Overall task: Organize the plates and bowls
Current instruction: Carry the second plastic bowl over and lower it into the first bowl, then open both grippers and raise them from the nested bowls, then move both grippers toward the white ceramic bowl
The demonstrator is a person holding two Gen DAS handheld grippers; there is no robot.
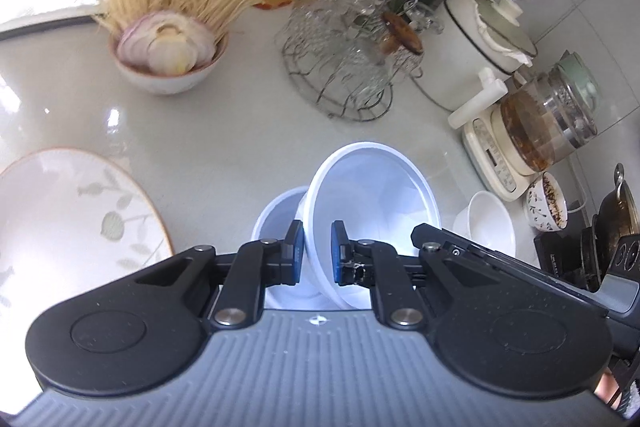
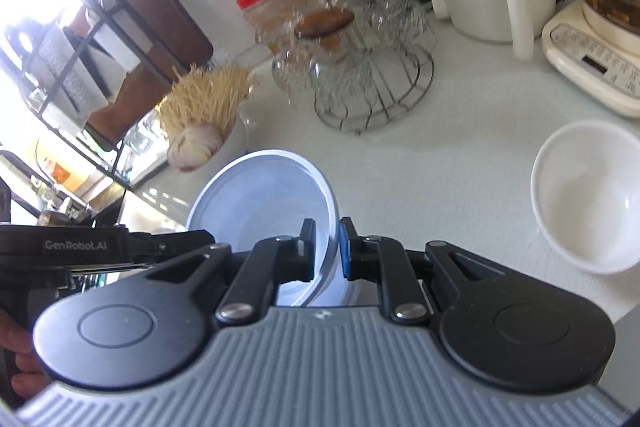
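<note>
A white plastic bowl (image 1: 372, 211) hangs tilted over the pale counter, and my left gripper (image 1: 318, 231) is shut on its near left rim. A second, similar white bowl (image 1: 276, 219) sits just to its left and partly under it. In the right wrist view my right gripper (image 2: 327, 227) is shut on the right rim of a tilted white bowl (image 2: 260, 195). It looks like the same bowl, held from the opposite side. A bit of another white bowl (image 2: 340, 291) shows below it. A leaf-patterned plate (image 1: 72, 219) lies at the left. An empty white ceramic bowl (image 2: 588, 195) stands at the right.
A bowl of onion and garlic (image 1: 168, 55) with dry noodles sits at the back left. A wire rack of glasses (image 1: 352, 59) stands behind the bowls. A white pot (image 1: 480, 39), a glass kettle on its base (image 1: 548, 115) and a patterned cup (image 1: 546, 203) line the right wall.
</note>
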